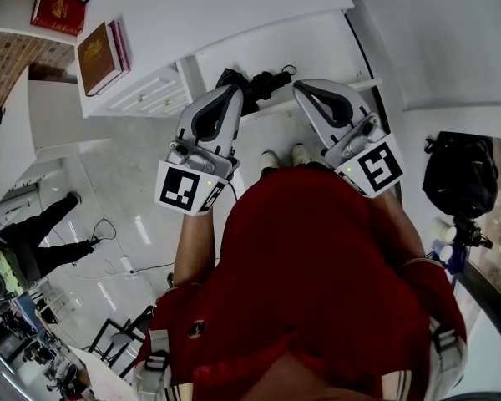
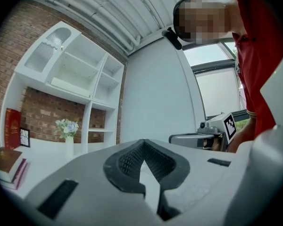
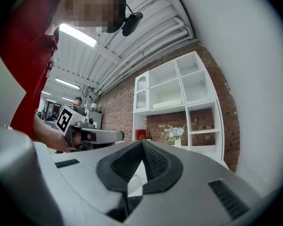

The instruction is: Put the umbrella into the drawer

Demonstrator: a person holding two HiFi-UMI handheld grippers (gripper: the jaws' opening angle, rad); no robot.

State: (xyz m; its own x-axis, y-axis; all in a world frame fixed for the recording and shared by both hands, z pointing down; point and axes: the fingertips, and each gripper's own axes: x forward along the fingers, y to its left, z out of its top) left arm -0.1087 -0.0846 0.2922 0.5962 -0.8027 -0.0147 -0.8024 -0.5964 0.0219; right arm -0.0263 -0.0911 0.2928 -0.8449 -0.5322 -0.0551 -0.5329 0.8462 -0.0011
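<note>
1. Two claws were in view, each with its tips pressed together and nothing between them. The left claw [image 1: 231,94] and the right claw [image 1: 302,88] sat side by side, pointing at the drawer [image 1: 271,107].
2. One black umbrella [image 1: 252,82] lay in the open drawer just beyond the tips. Its long axis ran across the drawer, with the narrower end to the right.
3. Only the head view showed the umbrella. Both gripper views showed one vase of flowers [image 2: 66,128] on the counter [image 2: 42,149].

White shelving [image 3: 179,93]; brick wall [image 3: 115,109]; perhaps tiled floor [image 1: 125,182].
</note>
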